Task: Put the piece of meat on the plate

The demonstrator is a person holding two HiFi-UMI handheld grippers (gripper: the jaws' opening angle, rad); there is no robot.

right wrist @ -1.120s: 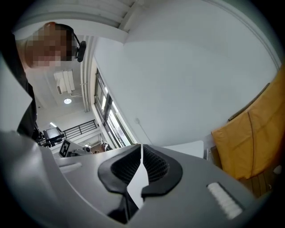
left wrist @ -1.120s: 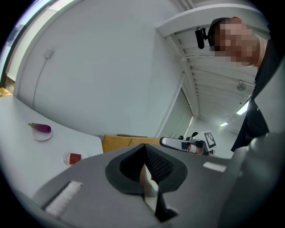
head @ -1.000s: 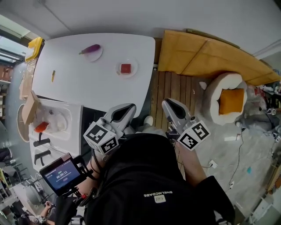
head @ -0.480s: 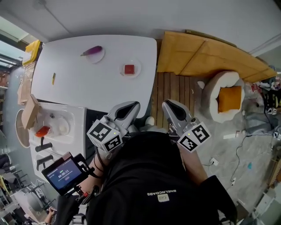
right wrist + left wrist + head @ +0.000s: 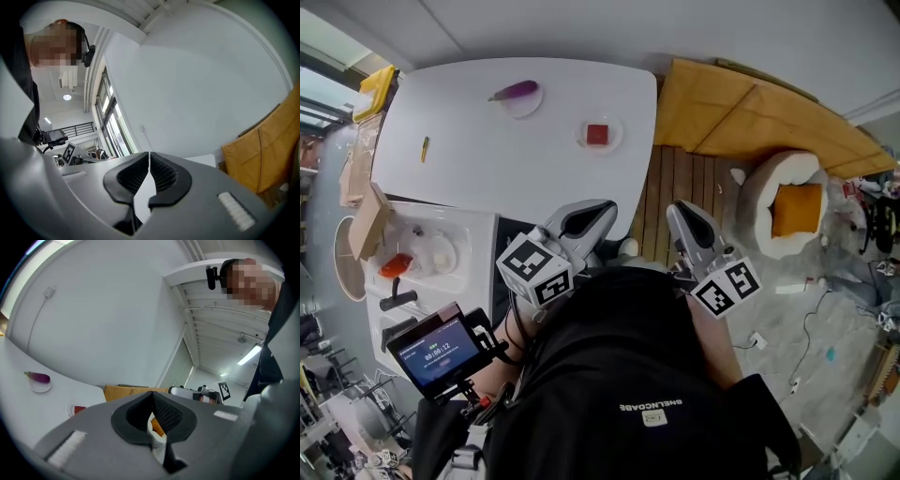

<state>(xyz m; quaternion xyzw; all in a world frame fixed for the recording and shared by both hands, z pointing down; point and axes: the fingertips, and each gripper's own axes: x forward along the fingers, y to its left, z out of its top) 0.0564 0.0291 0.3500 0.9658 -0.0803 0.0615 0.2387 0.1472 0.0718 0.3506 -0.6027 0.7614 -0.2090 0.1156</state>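
The meat [image 5: 597,134] lies on a small plate [image 5: 584,142] near the right-hand edge of the white table [image 5: 487,150], so the placing looks done to me. If anything remains, it is only to check that the piece sits fully inside the rim. You hold both tools close to your chest, short of the table's near edge, pointing roughly level. The left gripper [image 5: 602,210] is pressed together on nothing, and the right gripper [image 5: 681,212] likewise.
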